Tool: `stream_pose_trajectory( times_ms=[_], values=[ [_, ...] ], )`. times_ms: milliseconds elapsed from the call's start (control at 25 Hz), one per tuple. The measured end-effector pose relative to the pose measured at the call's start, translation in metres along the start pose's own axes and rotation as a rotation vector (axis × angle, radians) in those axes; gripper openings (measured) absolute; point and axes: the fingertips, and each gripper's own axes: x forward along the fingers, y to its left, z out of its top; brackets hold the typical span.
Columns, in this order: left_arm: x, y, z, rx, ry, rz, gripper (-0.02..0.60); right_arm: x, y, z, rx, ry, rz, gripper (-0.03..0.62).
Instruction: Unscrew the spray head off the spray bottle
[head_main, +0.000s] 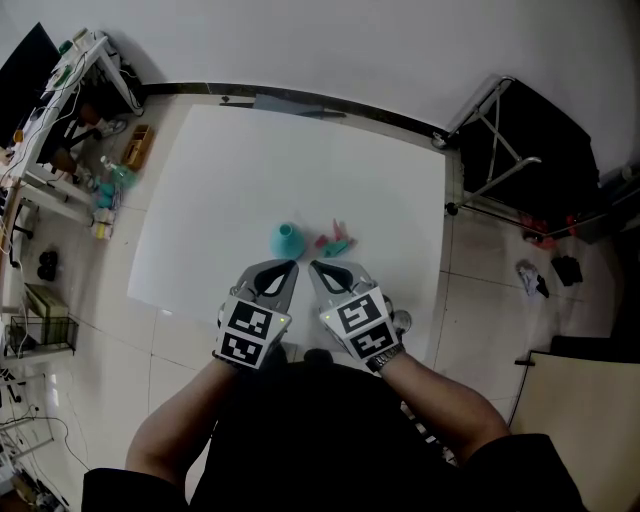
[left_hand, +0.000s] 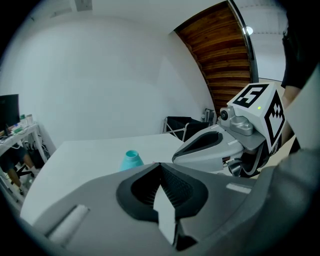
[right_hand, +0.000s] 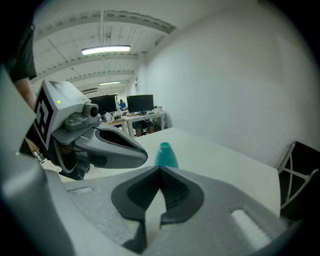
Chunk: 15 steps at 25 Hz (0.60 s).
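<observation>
Centrally: white table (head_main: 300, 150). Flanked by cluttered desk (head_main: 70, 110) left, black folding frame (head_main: 520, 140) right. At near edge: left gripper (head_main: 290, 265) and right gripper (head_main: 314, 266), both closed, empty. Just beyond: teal spray bottle (head_main: 286, 239) upright, spray head (head_main: 335, 243) lying detached beside it.

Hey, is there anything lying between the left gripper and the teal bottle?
Nothing. In the head view, only bare white table separates the shut left gripper from the teal bottle.

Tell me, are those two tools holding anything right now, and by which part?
Nothing is held. The left tool and right tool are both shut and empty, short of the teal bottle and the spray head lying beside it.
</observation>
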Motion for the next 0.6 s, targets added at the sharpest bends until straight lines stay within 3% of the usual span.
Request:
stream_pose_trajectory(
  times_ms=[600],
  values=[
    [0.0019, 0.0016, -0.0010, 0.000, 0.005, 0.008, 0.017, 0.0027, -0.0022, 0.0010, 0.006, 0.004, 0.002, -0.009]
  ],
)
